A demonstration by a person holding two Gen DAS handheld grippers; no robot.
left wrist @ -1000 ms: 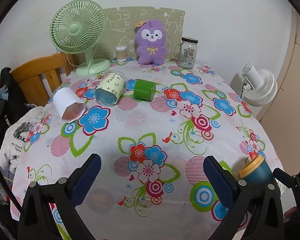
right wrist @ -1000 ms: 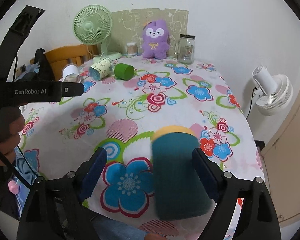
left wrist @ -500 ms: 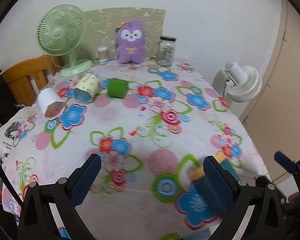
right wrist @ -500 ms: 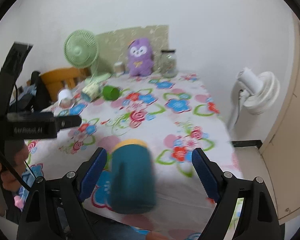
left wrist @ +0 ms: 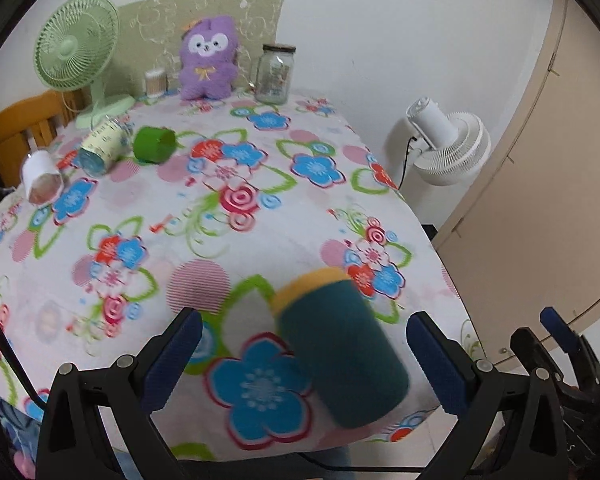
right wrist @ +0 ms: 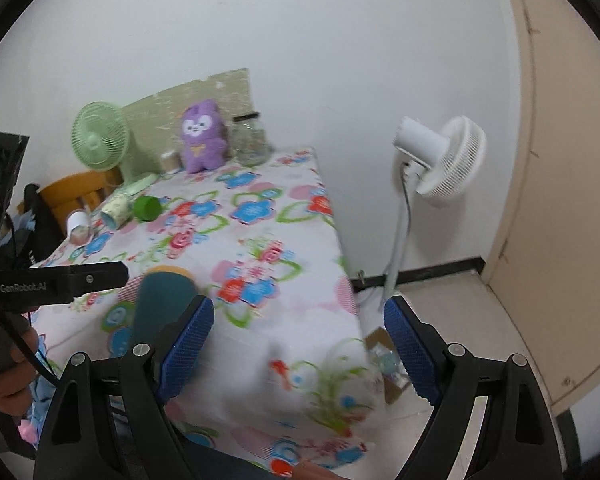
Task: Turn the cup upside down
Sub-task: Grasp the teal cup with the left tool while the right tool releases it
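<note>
Both tools, left (left wrist: 304, 356) marked "GenRobot.AI" and right (right wrist: 298, 342), gape empty beside the seemingly lying teal cup (left wrist: 340, 356).

Left wrist camera: low at near table (left wrist: 260, 240) edge, facing back wall. Right wrist camera: off right corner, facing same way. Both views share purple plush (left wrist: 208, 64) (right wrist: 201, 136).

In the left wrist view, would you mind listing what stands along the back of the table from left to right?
Green fan → small cotton swab jar → purple plush toy → glass jar.
</note>
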